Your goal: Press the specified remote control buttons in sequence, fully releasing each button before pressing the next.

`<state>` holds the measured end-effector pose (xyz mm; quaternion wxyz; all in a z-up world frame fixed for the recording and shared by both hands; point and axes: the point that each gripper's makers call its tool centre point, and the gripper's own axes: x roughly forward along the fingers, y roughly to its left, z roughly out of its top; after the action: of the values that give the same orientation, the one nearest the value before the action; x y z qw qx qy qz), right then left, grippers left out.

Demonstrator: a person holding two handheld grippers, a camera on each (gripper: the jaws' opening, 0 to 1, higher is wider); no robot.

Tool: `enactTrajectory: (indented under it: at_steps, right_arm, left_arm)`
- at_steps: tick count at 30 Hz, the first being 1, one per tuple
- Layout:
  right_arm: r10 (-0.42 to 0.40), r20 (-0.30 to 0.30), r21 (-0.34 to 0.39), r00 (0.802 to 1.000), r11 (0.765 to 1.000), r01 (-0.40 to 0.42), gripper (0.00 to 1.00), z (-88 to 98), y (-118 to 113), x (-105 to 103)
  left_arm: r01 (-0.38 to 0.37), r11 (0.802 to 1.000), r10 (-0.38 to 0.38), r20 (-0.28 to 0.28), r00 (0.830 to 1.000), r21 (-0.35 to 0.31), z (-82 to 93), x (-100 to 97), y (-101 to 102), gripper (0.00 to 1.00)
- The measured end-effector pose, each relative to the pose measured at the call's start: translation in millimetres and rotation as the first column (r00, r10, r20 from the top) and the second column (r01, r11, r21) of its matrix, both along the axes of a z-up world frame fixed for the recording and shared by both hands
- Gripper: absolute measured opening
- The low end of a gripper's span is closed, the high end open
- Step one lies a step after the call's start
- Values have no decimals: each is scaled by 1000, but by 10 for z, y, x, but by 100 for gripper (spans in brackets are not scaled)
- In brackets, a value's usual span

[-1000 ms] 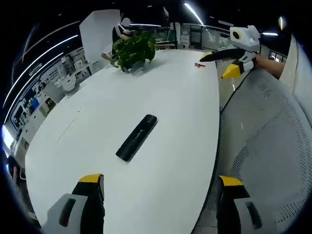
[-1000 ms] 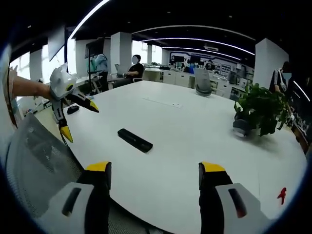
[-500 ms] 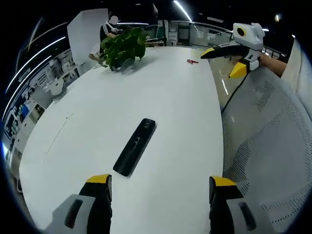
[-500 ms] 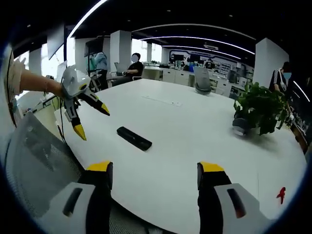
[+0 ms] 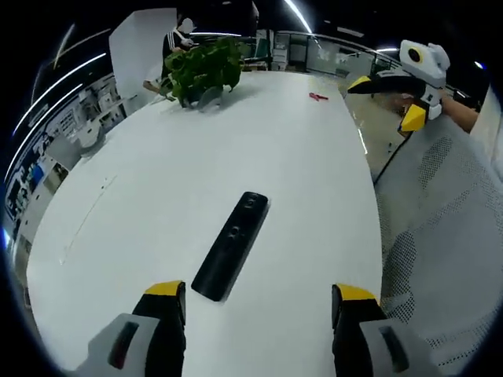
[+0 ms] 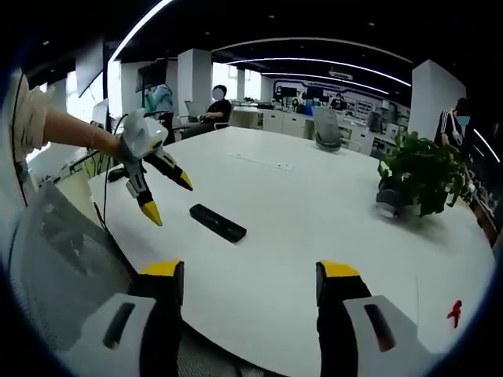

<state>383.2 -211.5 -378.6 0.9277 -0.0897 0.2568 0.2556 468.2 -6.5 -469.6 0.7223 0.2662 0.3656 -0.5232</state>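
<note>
So the big white table (image 5: pixel 236 141) holds everything. A green plant (image 5: pixel 200 71) sits at its far end, and a tiny red thing (image 5: pixel 318 97) lies near the edge. The black remote control (image 5: pixel 232 243) lies flat on the table, just ahead of the left gripper (image 5: pixel 255 302). That gripper's jaws are spread apart and hold nothing. The right gripper (image 6: pixel 247 279) has its jaws spread too, with the remote well ahead of it. Neither gripper touches the remote. It looks like no button is being pressed now, so the pressing seems yet to come.
</note>
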Motion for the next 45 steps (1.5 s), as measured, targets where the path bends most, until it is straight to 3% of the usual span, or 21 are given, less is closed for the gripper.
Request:
enactTrajectory:
  at_steps: [16,28,45]
  right_arm:
    - [6,-15,-23,1000,1000,-6,70,-43,-7,-4]
    - [6,-25,-22,1000,1000,-7,70,-59,-4,-8]
    - [18,-41,-34,999,999,-19,69,-95,7,-21]
  left_arm:
    - [56,995,-55,-15,998,82,-203,131,-60,78]
    - [74,984,-69,-36,997,160,-330,201,24,78]
    - [90,977,-82,-46,996,191,-361,335,-14,77]
